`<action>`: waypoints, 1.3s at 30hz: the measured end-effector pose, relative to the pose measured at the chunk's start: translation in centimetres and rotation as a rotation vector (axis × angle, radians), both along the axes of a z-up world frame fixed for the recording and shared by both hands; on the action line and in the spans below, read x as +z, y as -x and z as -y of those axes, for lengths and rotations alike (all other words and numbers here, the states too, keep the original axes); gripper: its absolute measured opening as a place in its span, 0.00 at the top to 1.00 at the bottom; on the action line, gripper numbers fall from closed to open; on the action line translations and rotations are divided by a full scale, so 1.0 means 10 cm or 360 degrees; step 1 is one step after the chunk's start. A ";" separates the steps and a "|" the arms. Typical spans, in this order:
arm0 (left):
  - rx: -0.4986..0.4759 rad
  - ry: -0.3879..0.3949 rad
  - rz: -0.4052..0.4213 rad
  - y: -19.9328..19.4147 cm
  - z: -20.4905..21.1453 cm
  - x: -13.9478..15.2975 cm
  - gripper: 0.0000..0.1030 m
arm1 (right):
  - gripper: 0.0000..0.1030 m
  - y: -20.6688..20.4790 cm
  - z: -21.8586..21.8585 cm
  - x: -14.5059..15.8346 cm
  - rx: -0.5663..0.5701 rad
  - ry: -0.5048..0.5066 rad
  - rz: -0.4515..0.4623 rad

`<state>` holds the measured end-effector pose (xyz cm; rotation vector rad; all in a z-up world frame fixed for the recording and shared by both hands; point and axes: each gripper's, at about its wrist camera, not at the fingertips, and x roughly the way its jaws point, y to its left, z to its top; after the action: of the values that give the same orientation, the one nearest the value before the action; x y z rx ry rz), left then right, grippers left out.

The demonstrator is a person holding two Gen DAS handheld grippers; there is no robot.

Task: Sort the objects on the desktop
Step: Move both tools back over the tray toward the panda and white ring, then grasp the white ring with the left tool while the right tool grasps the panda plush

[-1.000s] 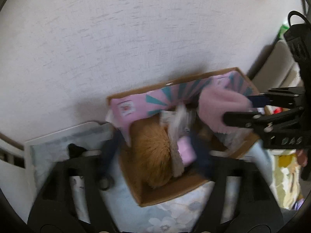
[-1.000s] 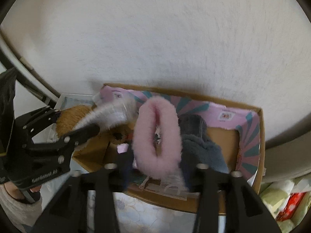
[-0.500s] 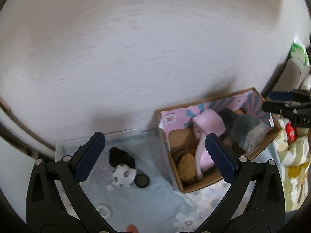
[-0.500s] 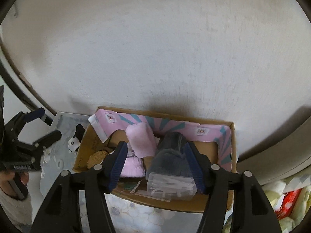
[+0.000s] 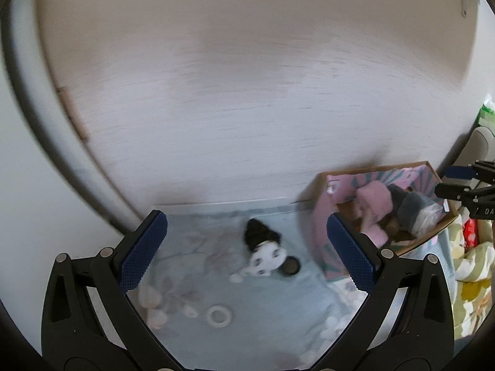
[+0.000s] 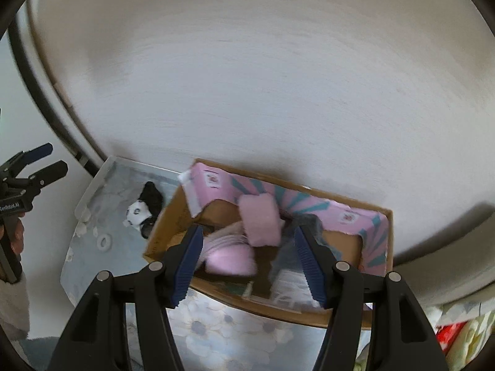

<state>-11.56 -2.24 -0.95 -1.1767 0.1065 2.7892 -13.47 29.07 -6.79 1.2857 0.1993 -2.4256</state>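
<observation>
Judging by the cardboard box [image 6: 376, 303] already holding pink plush [image 6: 260, 224] and grey items, the panda toy [image 5: 264, 261] and white ring [image 5: 219, 316] remain on the surface while both the left tongs [image 5: 244, 247] and the right tongs [image 6: 249, 266] stand apart, empty.

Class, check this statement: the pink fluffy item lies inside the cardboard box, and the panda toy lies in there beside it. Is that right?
Not quite. The pink fluffy item is in the cardboard box, but the panda toy lies outside it, on the floral cloth. The right wrist view shows this.
</observation>
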 end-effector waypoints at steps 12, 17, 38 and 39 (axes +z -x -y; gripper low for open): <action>0.0061 -0.0034 0.0019 -0.49 0.58 -0.36 0.00 | 0.44 -0.21 1.06 -0.16 0.0389 -0.0005 -0.0057; 0.0034 -0.0107 0.0028 -0.67 0.69 -0.71 0.00 | 0.44 -0.30 1.48 -0.42 0.0498 -0.0021 0.0025; -0.0081 -0.0083 0.0060 -0.62 0.66 -2.04 0.12 | 0.44 -0.22 2.16 -1.58 0.0223 0.0017 -0.0131; -0.0091 -0.0094 0.0076 -0.61 0.65 -2.07 0.15 | 0.44 -0.22 2.17 -1.60 0.0217 0.0016 -0.0130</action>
<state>-5.51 -8.77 -21.63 -1.2055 0.0527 2.6938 -11.31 7.34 -22.81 1.1317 0.2871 -2.3612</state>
